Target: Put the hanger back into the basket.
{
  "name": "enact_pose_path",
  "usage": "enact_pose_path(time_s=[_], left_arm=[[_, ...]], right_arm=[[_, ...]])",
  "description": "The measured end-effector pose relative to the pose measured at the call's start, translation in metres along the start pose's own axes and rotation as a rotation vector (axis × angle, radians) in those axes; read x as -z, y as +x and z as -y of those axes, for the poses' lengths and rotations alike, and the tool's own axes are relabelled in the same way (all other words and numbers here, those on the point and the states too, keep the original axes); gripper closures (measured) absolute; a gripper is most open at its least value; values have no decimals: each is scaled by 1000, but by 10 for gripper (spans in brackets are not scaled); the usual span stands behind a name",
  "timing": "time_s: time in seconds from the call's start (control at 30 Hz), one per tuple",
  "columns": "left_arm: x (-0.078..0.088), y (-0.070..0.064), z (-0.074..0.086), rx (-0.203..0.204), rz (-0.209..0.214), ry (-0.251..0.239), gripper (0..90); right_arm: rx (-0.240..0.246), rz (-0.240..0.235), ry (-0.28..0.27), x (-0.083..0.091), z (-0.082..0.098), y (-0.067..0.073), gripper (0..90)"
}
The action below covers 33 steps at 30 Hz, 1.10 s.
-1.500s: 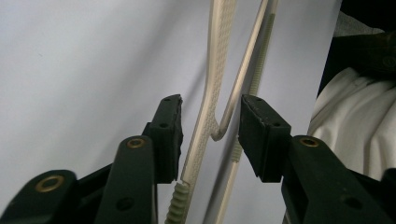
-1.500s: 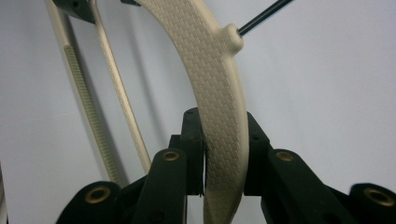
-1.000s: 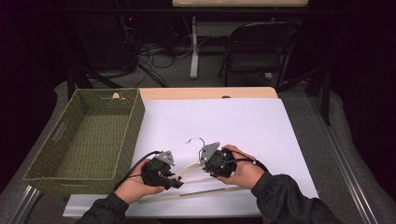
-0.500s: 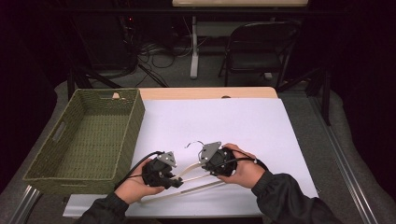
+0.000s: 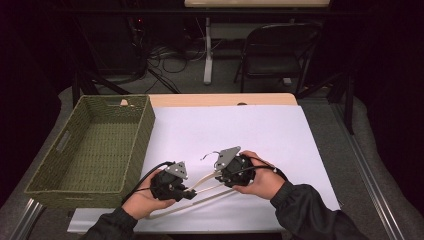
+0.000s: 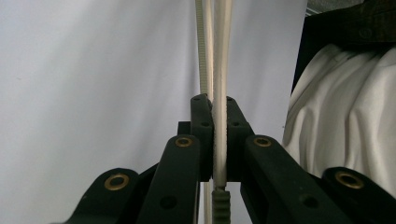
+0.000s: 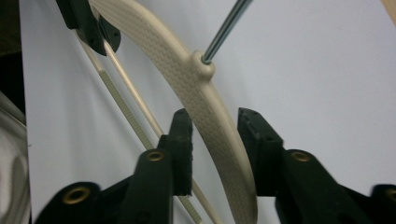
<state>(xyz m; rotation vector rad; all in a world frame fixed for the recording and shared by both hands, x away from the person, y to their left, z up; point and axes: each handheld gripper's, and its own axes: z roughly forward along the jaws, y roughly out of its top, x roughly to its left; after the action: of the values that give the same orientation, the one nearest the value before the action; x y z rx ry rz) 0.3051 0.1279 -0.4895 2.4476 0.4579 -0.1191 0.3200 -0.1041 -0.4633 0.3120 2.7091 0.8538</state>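
Your left gripper point(image 5: 187, 192) sits low on the near part of the white sheet-covered table point(image 5: 260, 130), just beside the near right corner of the green woven rectangular basket point(image 5: 90, 150). Its jaws have just been closing and now stand fully shut. In the left gripper view they clamp the cream plastic clothes hanger point(image 6: 219, 93) by a thin part of its frame, which runs straight up between the two black pads point(image 6: 201, 135) with no gap on either side. A second, ribbed cream bar point(image 6: 201, 56) of the same hanger runs alongside, just behind the held one.

Your right gripper point(image 5: 220, 176) is close by, facing the left one across the hanger, with your right hand point(image 5: 260, 180) wrapped around its body. Its jaws have just been opening. In the right gripper view the hanger's broad, textured curved shoulder point(image 7: 210, 116) passes between them: it lies against the left pad, while a clear gap shows beside the right pad, so the jaws stand partly open around the shoulder without pressing on it. The hanger's metal hook point(image 7: 224, 30) rises from a boss on that shoulder, up and away from the jaws.

In the high view the hanger point(image 5: 205, 187) stretches between your two grippers, low over the sheet near the front edge of the table. Its hook point(image 5: 210, 155) points away from you. The basket stands on the left of the table, and your left hand point(image 5: 142, 200) is just beside its near right corner.
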Motion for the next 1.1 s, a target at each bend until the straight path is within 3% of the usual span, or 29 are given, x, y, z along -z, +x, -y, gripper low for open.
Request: enact_pose_path(time_s=[0.13, 0.27, 0.5, 0.77, 0.87, 1.1], left_arm=[[4, -2, 2, 12, 1, -11, 871], [14, -7, 6, 30, -25, -20, 871], [41, -12, 14, 88, -75, -62, 872], [79, -11, 17, 142, -149, -119, 872], [94, -5, 14, 163, -170, -143, 872], [123, 1, 5, 171, -210, -171, 872]], right_arm=[[-22, 14, -42, 9, 0, -1, 508], [-47, 19, -84, 22, 1, -4, 478], [-104, 59, -165, 55, 14, -11, 467], [-151, 123, -210, 87, 30, -18, 469], [-169, 141, -221, 92, 36, -18, 469], [-211, 161, -203, 92, 52, -22, 470]])
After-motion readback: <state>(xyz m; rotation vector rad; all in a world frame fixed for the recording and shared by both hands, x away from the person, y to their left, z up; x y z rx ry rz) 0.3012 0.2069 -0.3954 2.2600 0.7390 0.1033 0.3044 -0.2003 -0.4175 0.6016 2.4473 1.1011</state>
